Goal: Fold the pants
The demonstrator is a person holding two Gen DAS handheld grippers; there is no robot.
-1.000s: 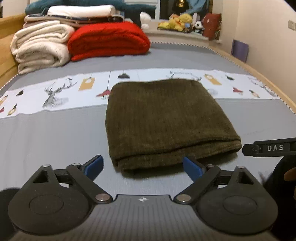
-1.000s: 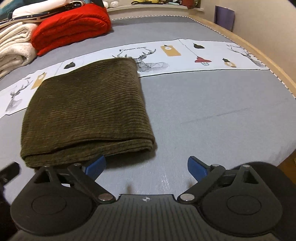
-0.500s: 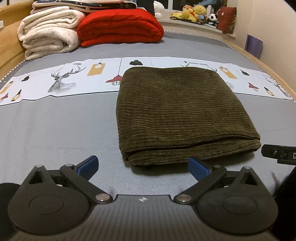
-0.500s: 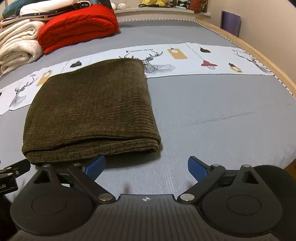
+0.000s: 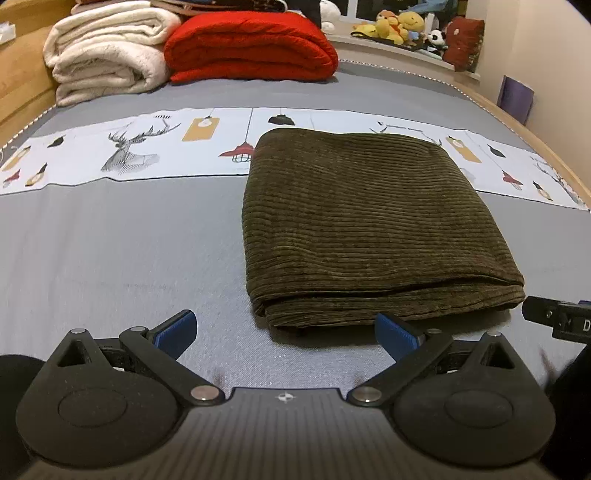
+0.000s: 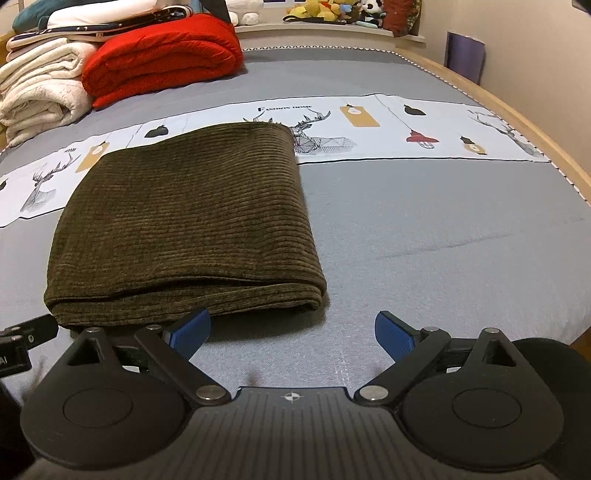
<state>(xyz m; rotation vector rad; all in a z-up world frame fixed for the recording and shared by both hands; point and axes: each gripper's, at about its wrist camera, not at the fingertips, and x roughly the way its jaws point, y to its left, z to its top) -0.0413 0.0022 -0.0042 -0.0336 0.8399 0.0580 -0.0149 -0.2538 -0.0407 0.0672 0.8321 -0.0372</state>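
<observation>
The olive-green corduroy pants [image 5: 369, 225] lie folded into a thick rectangle on the grey bed, also in the right wrist view [image 6: 184, 225]. My left gripper [image 5: 286, 334] is open and empty, just in front of the pants' near left corner. My right gripper [image 6: 293, 332] is open and empty, in front of the near right corner; its left blue fingertip [image 6: 192, 330] is close to the folded edge. Neither touches the cloth.
A folded red blanket [image 5: 251, 46] and cream blankets [image 5: 107, 48] are stacked at the bed's far end, with plush toys [image 5: 402, 24] on the ledge behind. A white printed band [image 5: 140, 147] crosses the bed. The wooden bed edge [image 6: 517, 125] runs along the right.
Both grippers have drawn back and risen a little from the folded pants, staying open. The left view has shifted left, so the pants sit further right. The pants have not moved.
</observation>
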